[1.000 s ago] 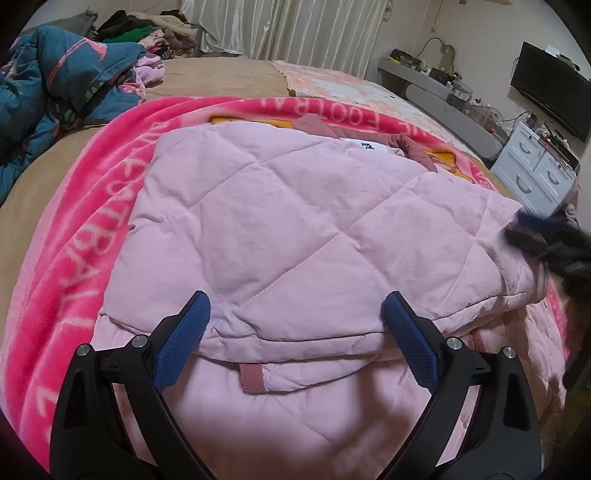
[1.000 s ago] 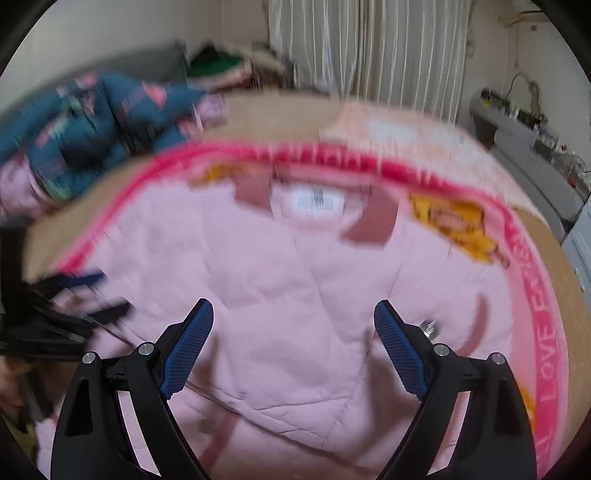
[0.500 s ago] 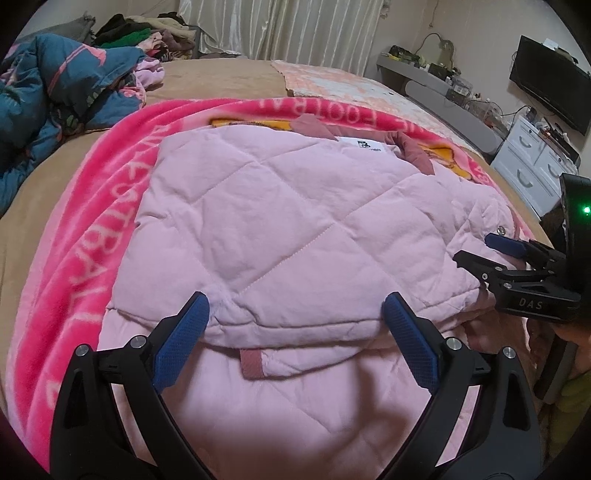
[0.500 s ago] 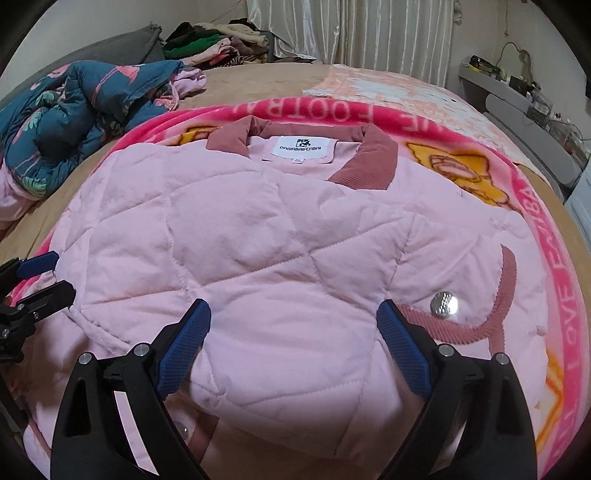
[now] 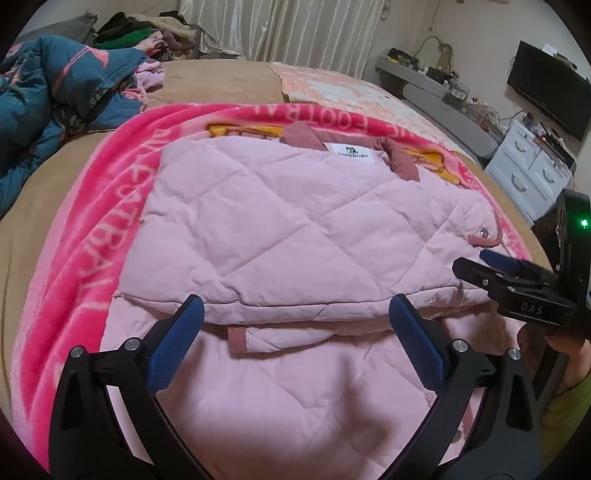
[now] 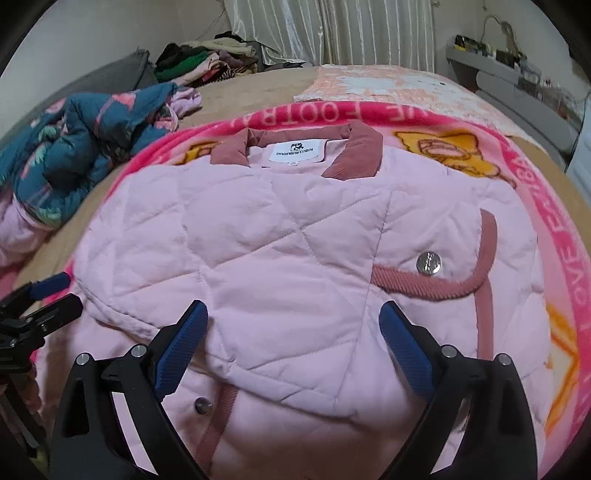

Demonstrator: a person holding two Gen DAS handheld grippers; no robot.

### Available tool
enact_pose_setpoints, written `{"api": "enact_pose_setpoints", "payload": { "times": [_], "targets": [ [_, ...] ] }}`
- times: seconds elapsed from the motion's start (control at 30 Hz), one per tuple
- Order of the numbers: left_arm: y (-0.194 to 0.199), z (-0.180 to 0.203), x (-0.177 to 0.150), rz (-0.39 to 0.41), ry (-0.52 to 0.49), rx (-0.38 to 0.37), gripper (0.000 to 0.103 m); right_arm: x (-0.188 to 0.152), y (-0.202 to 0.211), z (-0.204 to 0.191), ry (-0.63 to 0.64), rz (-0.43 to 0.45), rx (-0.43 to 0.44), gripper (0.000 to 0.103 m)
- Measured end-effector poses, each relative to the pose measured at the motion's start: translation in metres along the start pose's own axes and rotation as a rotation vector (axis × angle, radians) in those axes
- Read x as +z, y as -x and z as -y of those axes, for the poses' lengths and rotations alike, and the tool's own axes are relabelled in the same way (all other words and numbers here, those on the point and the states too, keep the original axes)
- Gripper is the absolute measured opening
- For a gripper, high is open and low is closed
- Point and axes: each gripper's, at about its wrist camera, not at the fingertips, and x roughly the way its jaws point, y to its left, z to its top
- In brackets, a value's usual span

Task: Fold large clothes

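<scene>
Where the jacket [image 5: 280, 236] lies, partly folded on the pink blanket [image 5: 85, 258] in the middle of the bed [image 5: 221, 81], I have both grippers hanging over its near half, pointing down and forward at it. Its collar [image 6: 354, 136] and white label [image 6: 297, 150] face the far side, one quilted panel is doubled over the lower layer, and the fold's edge runs across just ahead of my fingertips.

My left gripper [image 5: 295, 332] sits over the near left part of the jacket. Its blue pads [image 5: 177, 343] are spread wide with only fabric showing below the gap; nothing is pinched between them. From the right wrist view I see that gripper [image 6: 44, 306] coming in at the jacket's left edge, low and near the cloth; I cannot tell whether it touches.

My right gripper [image 6: 293, 339] hangs over the near right part, near the snap [image 6: 428, 264] and the corded trim [image 6: 424, 284]. Its jaws are opening, already wide, and the pads [image 6: 181, 350] press on nothing. In the left wrist view it [image 5: 480, 258] reaches in from the right, tips at the jacket's right edge, and a hand [image 5: 569, 350] grips its handle below the body with the green light [image 5: 584, 222].

Further out, a blue quilt [image 5: 55, 96] is heaped at the left, clothes [image 6: 207, 62] are piled near the curtain [image 5: 280, 29], and a drawer unit [image 5: 532, 170] stands under a screen [image 5: 546, 85] at the right.
</scene>
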Motion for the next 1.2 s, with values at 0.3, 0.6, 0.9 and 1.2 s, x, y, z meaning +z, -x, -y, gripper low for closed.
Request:
{"api": "enact_pose_setpoints", "payload": {
  "times": [0.3, 0.6, 0.9, 1.2],
  "targets": [
    [0.027, -0.009, 0.007, 0.046, 0.044, 0.012, 0.094, 0.001, 0.031, 0.003, -0.102, 0.049, 0.083, 0.099],
    [0.048, -0.017, 0.008, 0.073, 0.071, 0.012, 0.094, 0.008, 0.059, -0.005, -0.112, 0.111, 0.111, 0.099],
    [0.087, -0.022, 0.004, 0.143, 0.096, 0.018, 0.094, 0.01, 0.09, -0.015, -0.105, 0.172, 0.13, 0.099],
    [0.114, -0.019, -0.003, 0.194, 0.097, 0.011, 0.094, 0.008, 0.113, -0.02, -0.101, 0.21, 0.127, 0.099]
  ]
}}
